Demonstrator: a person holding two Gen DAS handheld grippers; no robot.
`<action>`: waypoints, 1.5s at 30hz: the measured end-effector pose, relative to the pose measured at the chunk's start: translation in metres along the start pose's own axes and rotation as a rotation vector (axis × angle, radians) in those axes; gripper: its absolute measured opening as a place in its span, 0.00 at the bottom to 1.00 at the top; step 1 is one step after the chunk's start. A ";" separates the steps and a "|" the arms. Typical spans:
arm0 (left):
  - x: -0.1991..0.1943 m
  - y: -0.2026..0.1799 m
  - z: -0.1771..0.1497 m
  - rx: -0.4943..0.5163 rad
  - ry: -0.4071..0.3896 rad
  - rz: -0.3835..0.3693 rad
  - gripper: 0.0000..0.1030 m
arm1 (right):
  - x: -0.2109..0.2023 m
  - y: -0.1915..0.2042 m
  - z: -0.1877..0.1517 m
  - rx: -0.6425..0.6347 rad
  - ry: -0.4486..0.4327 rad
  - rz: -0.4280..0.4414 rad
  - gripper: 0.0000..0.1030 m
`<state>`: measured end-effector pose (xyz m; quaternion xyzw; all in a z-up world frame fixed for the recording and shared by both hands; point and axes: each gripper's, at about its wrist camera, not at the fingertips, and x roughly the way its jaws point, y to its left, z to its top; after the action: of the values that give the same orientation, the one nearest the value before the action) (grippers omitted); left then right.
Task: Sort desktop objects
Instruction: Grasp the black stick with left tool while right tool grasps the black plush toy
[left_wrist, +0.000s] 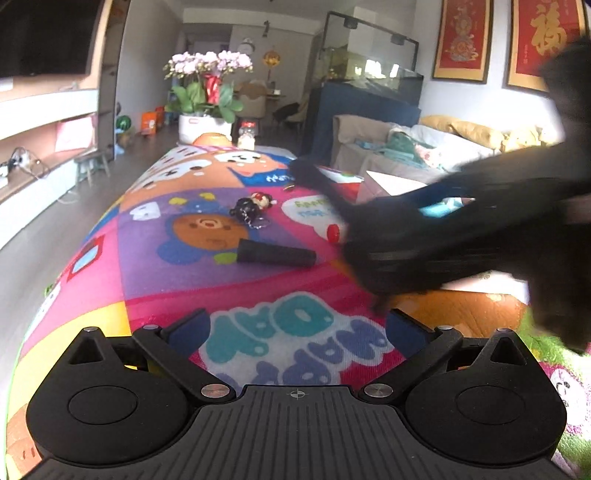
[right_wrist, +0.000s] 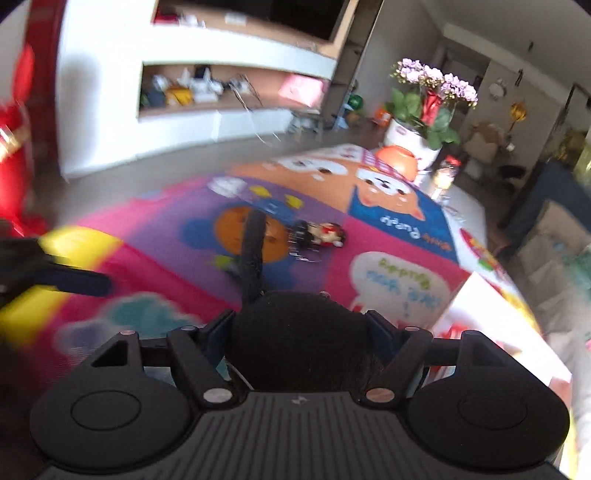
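Observation:
A black tapered tube (left_wrist: 275, 254) (right_wrist: 255, 254) lies on the cartoon-print tablecloth (left_wrist: 166, 280), with a small doll keychain (left_wrist: 255, 205) (right_wrist: 319, 234) just beyond it. My right gripper (right_wrist: 299, 328) is shut on a black fuzzy round thing (right_wrist: 299, 347) that fills the gap between its blue pads, close to the tube's near end. In the left wrist view that gripper is a blurred black mass at the right. My left gripper (left_wrist: 297, 321) hovers low over the cloth, open with nothing between its fingers. One of its fingers (right_wrist: 85, 282) shows at the left of the right wrist view.
A red cap (left_wrist: 333, 233) peeks out beside the blurred gripper. A white box (left_wrist: 388, 184) sits at the table's right edge. At the far end stand an orange bowl (left_wrist: 210, 139), a small jar (left_wrist: 246, 138) and a flowerpot (left_wrist: 205, 125). A sofa (left_wrist: 424, 147) lies to the right.

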<state>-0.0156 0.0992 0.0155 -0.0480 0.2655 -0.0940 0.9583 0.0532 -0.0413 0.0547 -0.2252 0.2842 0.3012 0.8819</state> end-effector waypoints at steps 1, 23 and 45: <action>0.000 -0.001 0.000 0.004 -0.001 -0.002 1.00 | -0.016 -0.002 -0.005 0.024 -0.018 0.019 0.73; 0.019 -0.037 0.000 0.143 0.116 0.063 1.00 | -0.148 -0.056 -0.189 0.448 -0.128 -0.135 1.00; 0.109 -0.031 0.049 0.154 0.132 0.243 0.77 | -0.110 -0.061 -0.185 0.511 -0.104 0.013 1.00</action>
<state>0.0967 0.0488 0.0067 0.0642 0.3236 -0.0005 0.9440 -0.0465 -0.2341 0.0024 0.0223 0.3067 0.2364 0.9217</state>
